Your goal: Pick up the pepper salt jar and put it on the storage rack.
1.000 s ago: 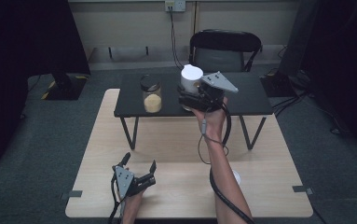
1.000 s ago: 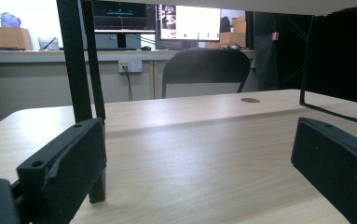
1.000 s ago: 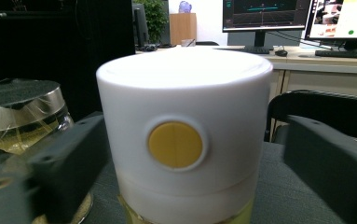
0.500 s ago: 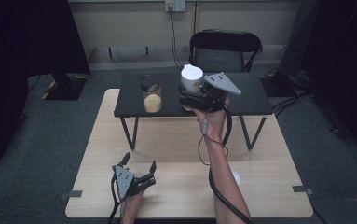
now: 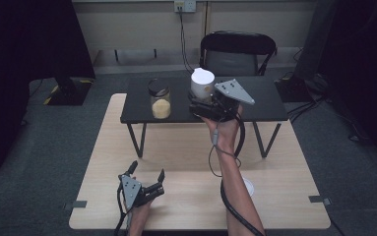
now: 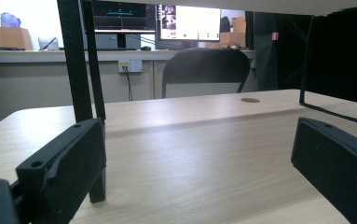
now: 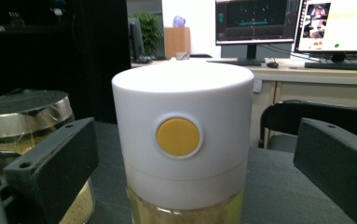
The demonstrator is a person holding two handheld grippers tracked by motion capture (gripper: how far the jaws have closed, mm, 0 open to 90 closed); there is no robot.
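- Two containers sit on the small black desk (image 5: 269,101) that stands on top of the pale wood desk (image 5: 284,196). One is a white-capped jar (image 5: 202,83), the other a glass jar (image 5: 159,98) with a dark lid.
- The glass jar has tan grainy stuff filling roughly its lower half. Up close in the right gripper view the glass jar (image 7: 27,140) also shows a shiny gold band under the flat black lid.
- The white-capped jar (image 7: 183,149) has a tall smooth round cap with a yellow button-like disc on the front. Below the cap there's clear yellowish glass with something tan inside.
- The right gripper (image 5: 203,105) is up at the black desk with its fingers spread wide on either side of the white-capped jar. From the right gripper view they look apart from it, not clamped on anything.
- The left gripper (image 5: 146,179) rests low on the wood desk, fingers wide open and holding nothing.
- Compared with half a second ago, basically nothing moved. Same spots for both jars and both grippers.
- The wood desk has a light grain, the black desk top looks matte, and the fingers are blocky black pads.
- A small white round thing (image 5: 248,187) peeks out beside the right forearm.
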